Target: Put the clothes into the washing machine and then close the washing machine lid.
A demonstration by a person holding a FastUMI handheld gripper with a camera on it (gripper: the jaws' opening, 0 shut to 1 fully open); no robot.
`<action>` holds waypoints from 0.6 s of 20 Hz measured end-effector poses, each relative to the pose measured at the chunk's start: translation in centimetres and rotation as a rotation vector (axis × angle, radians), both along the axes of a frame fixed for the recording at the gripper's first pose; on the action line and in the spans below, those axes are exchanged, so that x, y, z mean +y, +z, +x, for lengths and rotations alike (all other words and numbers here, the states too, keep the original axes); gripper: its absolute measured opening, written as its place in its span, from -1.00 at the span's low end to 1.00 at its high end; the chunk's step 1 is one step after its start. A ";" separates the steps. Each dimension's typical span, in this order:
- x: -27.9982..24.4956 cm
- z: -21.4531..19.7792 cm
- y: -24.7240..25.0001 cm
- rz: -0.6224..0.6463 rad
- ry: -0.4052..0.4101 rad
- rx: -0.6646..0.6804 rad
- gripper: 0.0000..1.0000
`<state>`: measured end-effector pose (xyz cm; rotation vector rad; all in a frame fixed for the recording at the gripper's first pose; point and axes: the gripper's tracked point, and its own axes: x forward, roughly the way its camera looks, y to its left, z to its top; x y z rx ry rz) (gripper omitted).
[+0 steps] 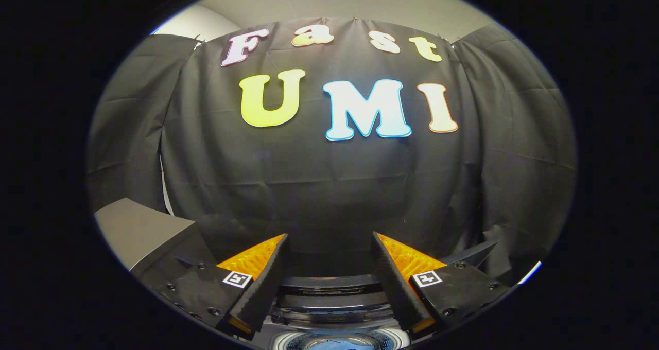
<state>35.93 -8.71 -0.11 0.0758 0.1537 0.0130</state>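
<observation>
Gripper [329,267] fingers apart, empty, above open washing machine [329,314]; risk: raised lid [332,288] gets bumped, slams early.

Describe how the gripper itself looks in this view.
The gripper has two wedge-shaped fingers tapering forward, with ribbed inner pads and rough-textured edges. Each sits on a dark plate fixed with small screws, and each plate carries a small square black-and-white marker.
</observation>
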 end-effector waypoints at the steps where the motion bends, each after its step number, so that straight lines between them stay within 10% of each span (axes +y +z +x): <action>1: 0.0 -0.4 0.0 -0.001 -0.002 -0.003 0.95; 12: -0.1 -5.4 -0.8 -0.008 -0.007 -0.032 0.94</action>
